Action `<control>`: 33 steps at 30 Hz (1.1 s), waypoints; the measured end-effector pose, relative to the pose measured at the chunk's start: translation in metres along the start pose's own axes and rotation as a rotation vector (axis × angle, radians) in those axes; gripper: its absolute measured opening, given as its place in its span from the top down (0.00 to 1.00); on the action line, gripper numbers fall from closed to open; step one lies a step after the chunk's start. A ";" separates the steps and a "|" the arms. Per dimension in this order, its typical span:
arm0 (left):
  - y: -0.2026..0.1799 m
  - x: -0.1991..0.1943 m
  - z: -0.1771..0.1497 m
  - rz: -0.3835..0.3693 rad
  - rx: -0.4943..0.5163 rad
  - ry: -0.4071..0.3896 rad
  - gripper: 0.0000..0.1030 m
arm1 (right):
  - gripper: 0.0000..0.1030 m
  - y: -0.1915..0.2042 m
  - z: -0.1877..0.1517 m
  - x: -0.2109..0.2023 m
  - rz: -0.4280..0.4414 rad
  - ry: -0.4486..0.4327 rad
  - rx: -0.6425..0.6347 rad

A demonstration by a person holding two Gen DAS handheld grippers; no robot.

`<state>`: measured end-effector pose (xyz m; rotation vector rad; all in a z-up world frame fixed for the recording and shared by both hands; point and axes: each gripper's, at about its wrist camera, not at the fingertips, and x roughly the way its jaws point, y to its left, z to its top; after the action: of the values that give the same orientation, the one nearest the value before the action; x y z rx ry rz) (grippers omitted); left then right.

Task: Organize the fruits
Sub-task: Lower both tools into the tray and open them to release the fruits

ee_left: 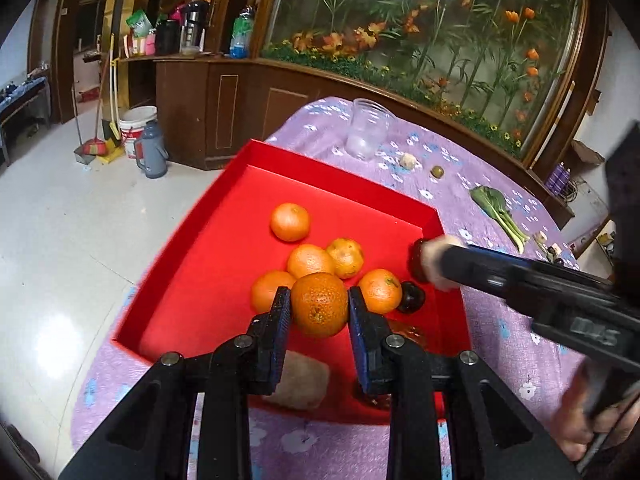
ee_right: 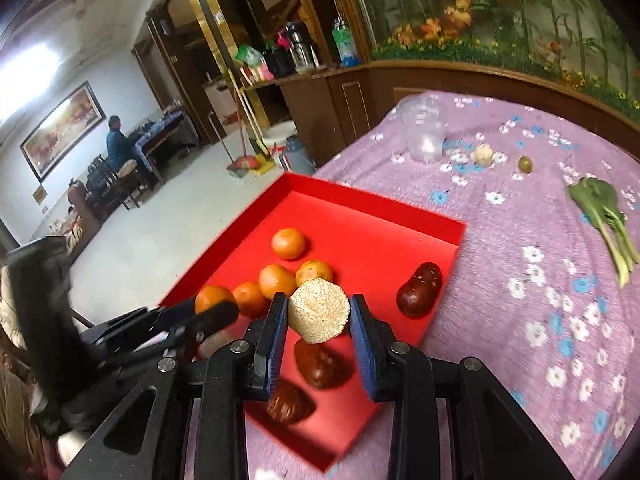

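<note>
A red tray (ee_left: 224, 184) lies on the purple flowered cloth and holds several oranges (ee_left: 290, 222) and dark red dates (ee_right: 420, 290). My left gripper (ee_left: 319, 306) is shut on an orange (ee_left: 319, 304) and holds it over the tray's near part. My right gripper (ee_right: 319, 312) is shut on a pale sesame-coated cake (ee_right: 319, 310) and holds it above the tray; it also shows in the left wrist view (ee_left: 430, 260) at the tray's right wall. A second pale cake (ee_left: 300, 384) lies in the tray under my left gripper.
On the cloth beyond the tray stand a clear plastic cup (ee_right: 426, 132), a small pale lump (ee_right: 483, 155), a small green fruit (ee_right: 525, 164) and a leafy green vegetable (ee_right: 604, 216). A wooden cabinet and floor lie to the left. A person sits far off (ee_right: 116, 144).
</note>
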<state>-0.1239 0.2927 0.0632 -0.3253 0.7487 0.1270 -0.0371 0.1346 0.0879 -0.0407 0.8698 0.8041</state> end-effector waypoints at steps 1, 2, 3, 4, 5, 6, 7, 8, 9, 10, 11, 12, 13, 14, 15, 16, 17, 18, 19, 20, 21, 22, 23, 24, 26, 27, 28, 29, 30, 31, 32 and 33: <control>-0.001 0.002 0.000 -0.002 -0.002 0.001 0.74 | 0.67 -0.001 0.002 0.009 -0.013 0.007 -0.007; -0.002 0.004 -0.001 0.003 -0.002 0.005 0.74 | 0.67 -0.002 0.005 0.017 -0.023 0.016 -0.014; -0.002 0.007 -0.001 0.007 -0.002 0.009 0.74 | 0.67 -0.003 0.006 0.023 -0.032 0.025 -0.018; -0.003 0.010 -0.002 0.005 -0.003 0.015 0.74 | 0.67 -0.005 0.007 0.030 -0.044 0.036 -0.021; -0.004 0.012 -0.002 0.003 -0.003 0.020 0.74 | 0.67 -0.007 0.009 0.038 -0.055 0.049 -0.023; -0.005 0.014 -0.002 0.006 0.000 0.026 0.74 | 0.67 -0.008 0.010 0.045 -0.060 0.061 -0.025; -0.006 0.016 -0.003 0.012 0.006 0.031 0.74 | 0.67 -0.009 0.011 0.051 -0.063 0.069 -0.029; -0.007 0.018 -0.004 0.019 0.010 0.036 0.74 | 0.67 -0.010 0.011 0.054 -0.066 0.067 -0.030; -0.006 0.018 -0.004 0.020 0.009 0.036 0.73 | 0.67 -0.010 0.012 0.056 -0.067 0.063 -0.031; -0.006 0.018 -0.004 0.020 0.007 0.035 0.71 | 0.66 -0.010 0.014 0.057 -0.069 0.061 -0.033; -0.005 0.018 -0.004 0.018 0.002 0.034 0.69 | 0.66 -0.010 0.014 0.059 -0.072 0.056 -0.037; -0.004 0.017 -0.003 0.012 -0.005 0.032 0.63 | 0.66 -0.009 0.014 0.060 -0.073 0.050 -0.041; -0.004 0.015 -0.003 0.010 -0.011 0.026 0.53 | 0.65 -0.008 0.014 0.060 -0.072 0.043 -0.046; -0.005 0.013 -0.003 0.013 -0.013 0.017 0.48 | 0.63 -0.007 0.015 0.060 -0.072 0.037 -0.052; -0.005 0.011 -0.002 0.015 -0.013 0.011 0.43 | 0.61 -0.007 0.015 0.060 -0.073 0.031 -0.057; -0.006 0.009 -0.002 0.015 -0.011 0.007 0.41 | 0.56 -0.006 0.016 0.058 -0.073 0.022 -0.060; -0.007 0.007 -0.002 0.015 -0.012 0.007 0.41 | 0.52 -0.006 0.016 0.057 -0.069 0.015 -0.058; -0.007 0.006 -0.002 0.015 -0.012 0.007 0.41 | 0.51 -0.007 0.017 0.055 -0.065 0.007 -0.055; -0.007 0.006 -0.002 0.015 -0.010 0.008 0.40 | 0.50 -0.008 0.018 0.051 -0.065 -0.003 -0.047; -0.008 0.004 -0.002 0.015 -0.008 0.010 0.40 | 0.50 -0.007 0.017 0.047 -0.063 -0.009 -0.040; -0.010 0.002 -0.002 0.016 -0.005 0.010 0.39 | 0.50 -0.009 0.017 0.041 -0.056 -0.018 -0.026; -0.011 0.001 -0.003 0.019 -0.002 0.008 0.37 | 0.49 -0.012 0.017 0.036 -0.052 -0.025 -0.010; -0.014 -0.001 -0.003 0.027 0.003 0.006 0.36 | 0.49 -0.013 0.016 0.031 -0.051 -0.031 0.004; -0.017 -0.004 -0.003 0.038 0.010 0.002 0.35 | 0.48 -0.016 0.014 0.024 -0.050 -0.040 0.024; -0.024 -0.009 -0.004 0.068 0.033 -0.011 0.34 | 0.45 -0.022 0.009 0.014 -0.050 -0.054 0.056; -0.027 -0.011 -0.005 0.084 0.042 -0.017 0.32 | 0.45 -0.025 0.006 0.008 -0.052 -0.060 0.074; -0.030 -0.014 -0.005 0.103 0.051 -0.024 0.28 | 0.45 -0.028 0.002 0.002 -0.057 -0.064 0.093; -0.035 -0.017 -0.006 0.134 0.063 -0.035 0.26 | 0.45 -0.031 -0.002 -0.004 -0.063 -0.068 0.109; -0.037 -0.020 -0.006 0.152 0.070 -0.044 0.23 | 0.45 -0.034 -0.006 -0.009 -0.072 -0.073 0.123; -0.042 -0.023 -0.007 0.177 0.084 -0.057 0.22 | 0.44 -0.036 -0.009 -0.014 -0.083 -0.078 0.132; -0.044 -0.026 -0.007 0.195 0.095 -0.064 0.21 | 0.43 -0.038 -0.014 -0.019 -0.098 -0.084 0.141; -0.047 -0.028 -0.008 0.213 0.105 -0.068 0.18 | 0.42 -0.039 -0.019 -0.024 -0.114 -0.090 0.148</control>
<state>-0.1384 0.2462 0.0882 -0.1401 0.7185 0.2975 -0.0337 0.0853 0.0812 0.0755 0.8327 0.6288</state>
